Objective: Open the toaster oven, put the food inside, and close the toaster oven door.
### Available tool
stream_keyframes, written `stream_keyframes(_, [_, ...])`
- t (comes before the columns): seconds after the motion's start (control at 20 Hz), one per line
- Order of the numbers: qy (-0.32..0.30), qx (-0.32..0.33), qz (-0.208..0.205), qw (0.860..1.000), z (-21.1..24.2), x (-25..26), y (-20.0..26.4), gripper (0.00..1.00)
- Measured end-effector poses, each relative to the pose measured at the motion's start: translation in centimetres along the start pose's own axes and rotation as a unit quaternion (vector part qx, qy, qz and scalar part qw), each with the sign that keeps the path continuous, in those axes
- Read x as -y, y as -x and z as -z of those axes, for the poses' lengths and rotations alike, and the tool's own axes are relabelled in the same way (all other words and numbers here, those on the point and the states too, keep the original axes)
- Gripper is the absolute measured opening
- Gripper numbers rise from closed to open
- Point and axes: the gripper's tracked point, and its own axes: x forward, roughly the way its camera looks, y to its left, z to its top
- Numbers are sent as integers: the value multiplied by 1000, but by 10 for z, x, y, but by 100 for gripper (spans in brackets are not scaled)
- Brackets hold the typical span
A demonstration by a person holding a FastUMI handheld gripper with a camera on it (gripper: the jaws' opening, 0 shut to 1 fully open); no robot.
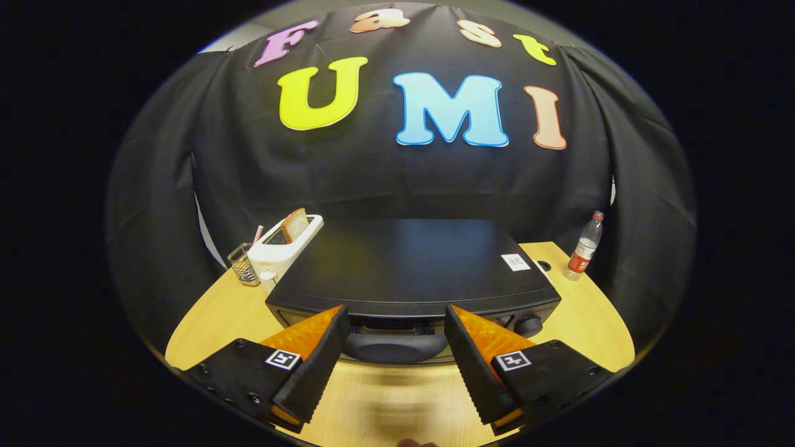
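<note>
A black toaster oven [410, 261] stands on the wooden table [584, 316], seen from above its front. Its door is up, and the dark door handle [395, 347] runs across the front between my two fingers. My gripper [395, 316] is open, its fingertips [340, 313] standing to either side of the handle just short of the oven's front edge. Nothing is held between them. A knob [529, 325] shows at the oven's front right corner, partly behind the right finger.
A white slot toaster [286, 245] with a slice of bread [294, 225] in it stands beside the oven's left side. A wire basket [243, 263] sits next to that toaster. A plastic bottle [584, 247] with a red label stands beyond the oven's right side.
</note>
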Motion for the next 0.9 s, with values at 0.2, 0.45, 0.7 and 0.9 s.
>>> stream_keyframes(0.2, [-10, -18, 6, 1000, 9, 1, -8, 98])
stream_keyframes(0.45, [-2, -29, 10, 1000, 15, 1, -13, 98])
stream_keyframes(0.7, [4, -37, 7, 999, 20, -3, -4, 99])
stream_keyframes(0.9, [-1, -45, 6, 999, 37, -2, 13, 100])
